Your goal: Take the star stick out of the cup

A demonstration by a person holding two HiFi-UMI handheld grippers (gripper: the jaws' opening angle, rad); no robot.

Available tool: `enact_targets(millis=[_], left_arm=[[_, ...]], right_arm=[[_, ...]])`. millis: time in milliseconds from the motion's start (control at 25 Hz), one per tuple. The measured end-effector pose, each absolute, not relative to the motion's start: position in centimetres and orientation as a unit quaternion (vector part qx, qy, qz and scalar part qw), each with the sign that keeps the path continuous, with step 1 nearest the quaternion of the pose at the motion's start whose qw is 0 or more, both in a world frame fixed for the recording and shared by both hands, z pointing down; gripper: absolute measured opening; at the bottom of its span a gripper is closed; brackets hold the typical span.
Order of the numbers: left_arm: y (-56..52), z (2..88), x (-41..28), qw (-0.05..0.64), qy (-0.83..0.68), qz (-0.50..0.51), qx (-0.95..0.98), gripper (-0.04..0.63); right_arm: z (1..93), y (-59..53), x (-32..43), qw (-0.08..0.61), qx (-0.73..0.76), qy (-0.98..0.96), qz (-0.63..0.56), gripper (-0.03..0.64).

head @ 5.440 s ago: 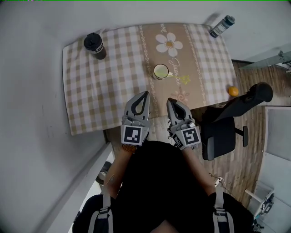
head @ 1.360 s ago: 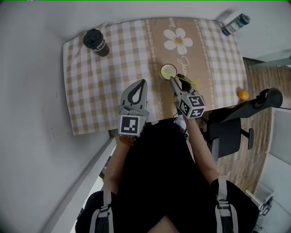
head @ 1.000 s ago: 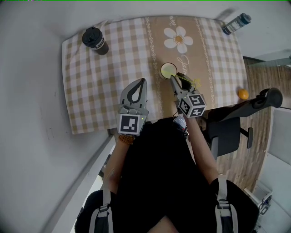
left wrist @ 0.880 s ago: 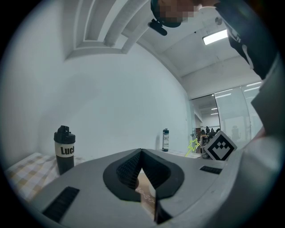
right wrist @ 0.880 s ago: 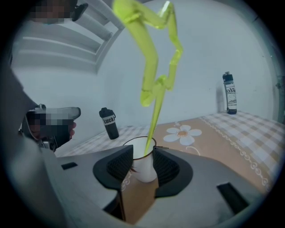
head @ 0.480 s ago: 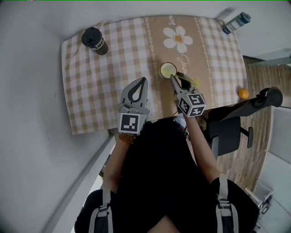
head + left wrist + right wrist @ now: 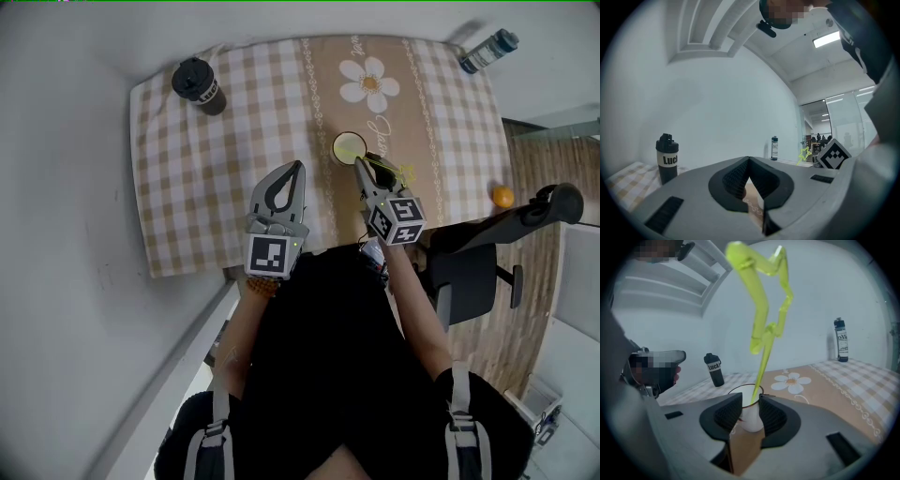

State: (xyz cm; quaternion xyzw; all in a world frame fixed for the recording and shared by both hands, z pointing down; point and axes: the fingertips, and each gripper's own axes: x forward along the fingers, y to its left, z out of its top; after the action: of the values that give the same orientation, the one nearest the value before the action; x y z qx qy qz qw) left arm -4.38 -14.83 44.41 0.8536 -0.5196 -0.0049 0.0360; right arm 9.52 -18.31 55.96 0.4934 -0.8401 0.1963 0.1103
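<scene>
A white cup (image 7: 349, 147) with a dark rim stands on the checked tablecloth (image 7: 234, 141). The yellow-green star stick (image 7: 403, 172) leans out of it toward the near right. In the right gripper view the stick (image 7: 761, 364) rises from the cup (image 7: 751, 416), its star outline high overhead. My right gripper (image 7: 360, 162) is at the cup's near side. Its jaws (image 7: 750, 401) are closing, the stick's lower part stands in the gap, and no pad presses on it. My left gripper (image 7: 296, 169) hovers to the left of the cup, shut and empty.
A black tumbler (image 7: 195, 86) stands at the table's far left corner and a clear water bottle (image 7: 487, 49) at the far right. An orange (image 7: 503, 197) lies near the right edge. An office chair (image 7: 487, 246) stands to the right, and a wall runs along the left.
Since the earliest frame my right gripper has moved forward to the cup and the stick. Over the last second both grippers have barely moved.
</scene>
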Motion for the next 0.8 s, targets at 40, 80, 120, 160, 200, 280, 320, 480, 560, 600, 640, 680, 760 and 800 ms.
enact_targets(millis=[40,80,120,160,200,280,320,480,560,600,640,680,760,800], left_arm=[[-14.83,44.41,-4.41,0.036,-0.52,-0.006,0.853,0.005],[-14.84,44.41,-4.42,0.035,-0.521,-0.006,0.853,0.005],[-14.86,44.4,-4.42,0.035,-0.521,-0.006,0.853,0.005],[-14.87,44.4,-4.42,0.035,-0.521,-0.006,0.853,0.005],[-14.86,44.4,-4.42,0.034,-0.521,-0.006,0.853,0.005],[-14.8,44.38,-4.46,0.034,-0.521,-0.005,0.853,0.005],[-14.77,44.37,-4.49,0.033,-0.522,-0.006,0.853,0.005],[-14.76,44.34,-4.58,0.034,-0.523,-0.007,0.852,0.005],[-14.76,44.32,-4.62,0.033,-0.523,-0.007,0.852,0.005],[-14.79,44.32,-4.63,0.032,-0.523,-0.008,0.852,0.005],[-14.83,44.36,-4.62,0.033,-0.523,-0.007,0.852,0.005],[-14.88,44.42,-4.61,0.034,-0.523,-0.007,0.852,0.005],[-14.93,44.53,-4.58,0.036,-0.523,-0.006,0.852,0.005],[-14.93,44.55,-4.59,0.036,-0.522,-0.005,0.852,0.005]], right_arm=[[55.97,-18.28,9.53,0.109,0.494,-0.84,0.197,0.116],[55.98,-18.26,9.54,0.109,0.494,-0.84,0.197,0.114],[55.97,-18.26,9.55,0.108,0.494,-0.84,0.197,0.109],[55.95,-18.27,9.55,0.108,0.495,-0.84,0.197,0.107],[55.92,-18.26,9.56,0.108,0.495,-0.839,0.196,0.106],[55.87,-18.19,9.59,0.108,0.497,-0.838,0.195,0.1],[55.85,-18.16,9.6,0.108,0.499,-0.838,0.194,0.095],[55.69,-18.11,9.73,0.111,0.507,-0.834,0.185,0.068],[55.68,-18.06,9.86,0.113,0.511,-0.832,0.183,0.047],[55.7,-18.05,9.94,0.113,0.513,-0.832,0.181,0.027],[55.72,-18.06,9.98,0.114,0.513,-0.831,0.181,0.024],[55.73,-18.09,10.0,0.114,0.513,-0.831,0.181,0.023],[55.73,-18.14,10.0,0.114,0.513,-0.831,0.182,0.021],[55.71,-18.14,9.99,0.115,0.513,-0.831,0.182,0.021]])
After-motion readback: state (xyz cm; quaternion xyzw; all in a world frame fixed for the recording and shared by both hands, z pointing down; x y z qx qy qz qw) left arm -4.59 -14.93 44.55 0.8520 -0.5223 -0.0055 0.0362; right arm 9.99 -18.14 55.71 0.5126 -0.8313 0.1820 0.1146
